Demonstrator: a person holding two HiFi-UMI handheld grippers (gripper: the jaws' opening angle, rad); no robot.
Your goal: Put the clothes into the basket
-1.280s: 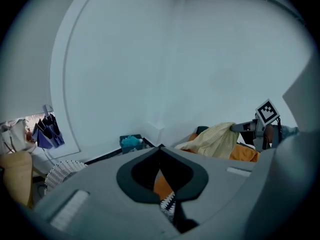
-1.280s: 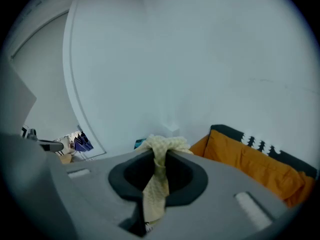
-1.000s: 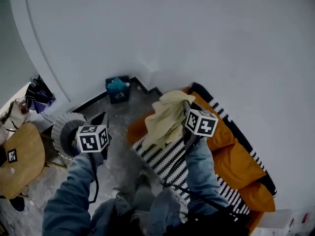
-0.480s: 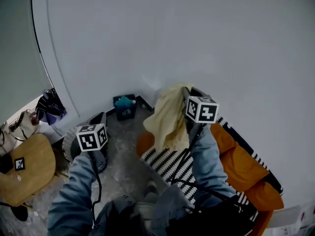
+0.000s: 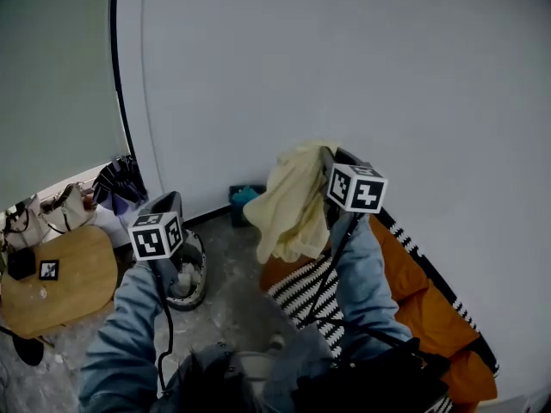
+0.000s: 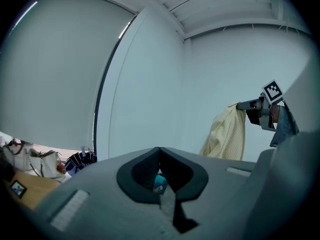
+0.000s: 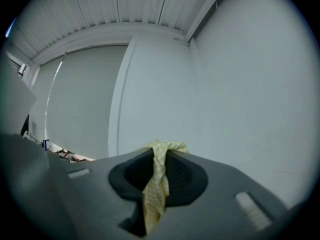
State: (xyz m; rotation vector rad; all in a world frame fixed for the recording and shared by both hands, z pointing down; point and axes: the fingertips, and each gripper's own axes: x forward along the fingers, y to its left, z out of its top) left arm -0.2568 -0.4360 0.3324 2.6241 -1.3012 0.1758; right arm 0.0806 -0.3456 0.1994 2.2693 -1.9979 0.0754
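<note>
A pale yellow garment [image 5: 291,206] hangs in the air from my right gripper [image 5: 326,155], which is shut on its top edge. In the right gripper view the cloth [image 7: 156,184] is pinched between the jaws and trails down. The garment [image 6: 227,134] also shows in the left gripper view, dangling from the right gripper [image 6: 241,105]. My left gripper [image 5: 170,199] is raised at the left, its jaws together with nothing in them [image 6: 159,150]. The round woven basket [image 5: 201,267] stands on the floor below it, partly hidden by my left arm.
An orange sofa [image 5: 430,299] with a black-and-white striped throw [image 5: 306,295] lies at the right. A dark bin [image 5: 245,198] with something teal sits by the wall. A round wooden table [image 5: 60,282] and bags [image 5: 52,209] are at the left.
Both grippers have risen. The yellow garment came up off the sofa and now hangs free. The basket now lies closer under my left arm.
</note>
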